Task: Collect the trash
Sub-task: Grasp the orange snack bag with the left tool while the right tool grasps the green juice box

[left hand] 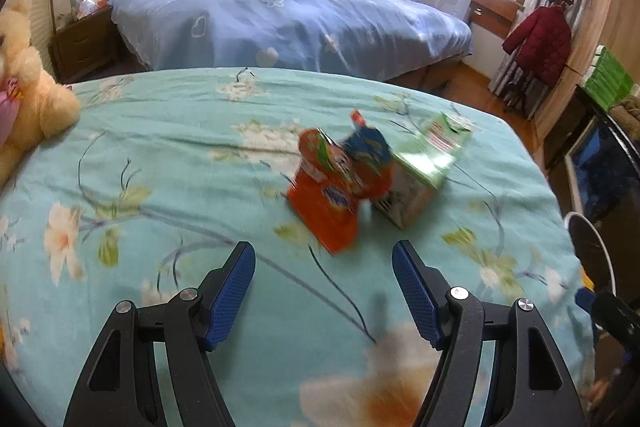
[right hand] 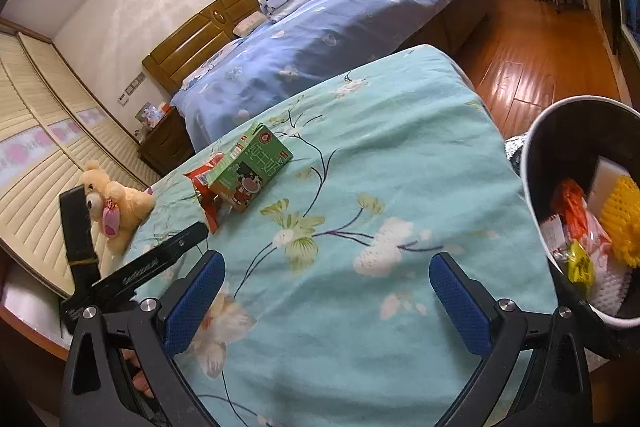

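Note:
On the teal flowered bedspread point(left hand: 168, 155) lie an orange-red snack wrapper point(left hand: 332, 195) and, touching its right side, a green and white milk carton point(left hand: 424, 171). My left gripper point(left hand: 324, 259) hangs open just short of the wrapper, nothing between its blue pads. In the right wrist view the same carton point(right hand: 250, 167) and wrapper point(right hand: 206, 195) sit farther off to the left. My right gripper point(right hand: 327, 269) is open over bare bedspread point(right hand: 400, 155). A trash bin point(right hand: 538, 163) at the right edge holds several wrappers and yellow foam netting.
A tan teddy bear point(right hand: 114, 201) sits at the bed's left side, also seen as a bear point(left hand: 24, 99) in the left view. A blue-covered bed point(left hand: 288, 23) stands behind. The other gripper's black body point(right hand: 148, 271) crosses the left. Wooden floor point(right hand: 532, 67) lies right.

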